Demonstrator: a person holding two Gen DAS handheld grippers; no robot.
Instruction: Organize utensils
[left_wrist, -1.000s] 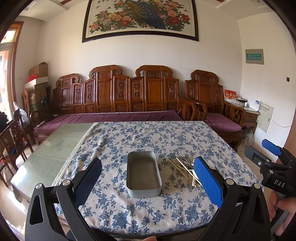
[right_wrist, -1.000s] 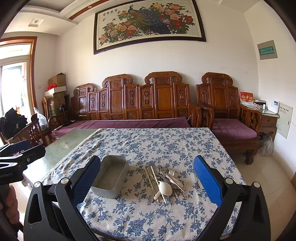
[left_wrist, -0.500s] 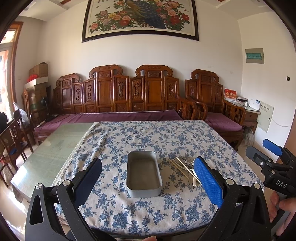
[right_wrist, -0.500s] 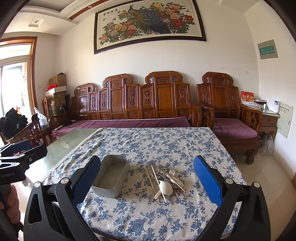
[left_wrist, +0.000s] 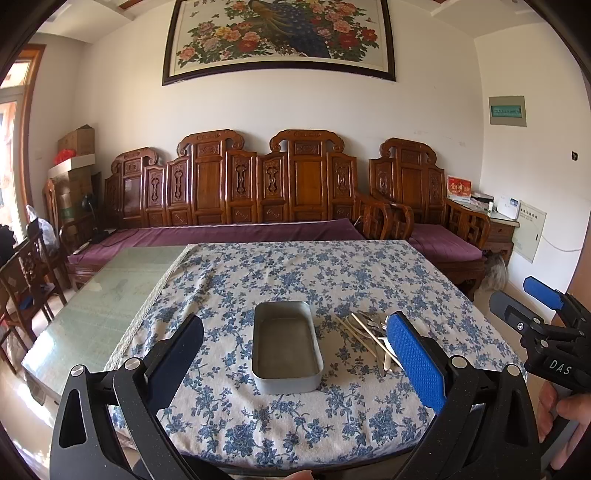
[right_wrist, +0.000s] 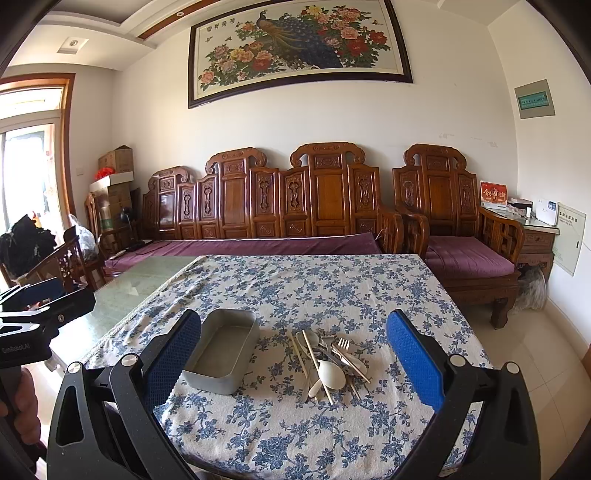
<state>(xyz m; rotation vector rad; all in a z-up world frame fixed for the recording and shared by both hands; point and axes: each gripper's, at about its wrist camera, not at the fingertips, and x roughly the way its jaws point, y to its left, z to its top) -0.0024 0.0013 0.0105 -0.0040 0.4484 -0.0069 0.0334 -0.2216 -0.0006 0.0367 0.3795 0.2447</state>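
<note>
1. Right gripper (right_wrist: 293, 369) jaws wide apart, empty; left gripper (left_wrist: 295, 362) the same — both held back from the near table edge.
2. Utensil pile (right_wrist: 327, 360) — spoons, fork, chopsticks — lies on the floral tablecloth (right_wrist: 314, 288), just right of the empty metal tray (right_wrist: 223, 350).
3. Step: pre-grasp, nothing picked yet.
4. Next move likely needs one piece singled out of the tangle, then carried into the tray.

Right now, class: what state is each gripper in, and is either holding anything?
Left gripper: open, holding nothing, above the metal tin.
Right gripper: open, holding nothing, above the utensil pile.
</note>
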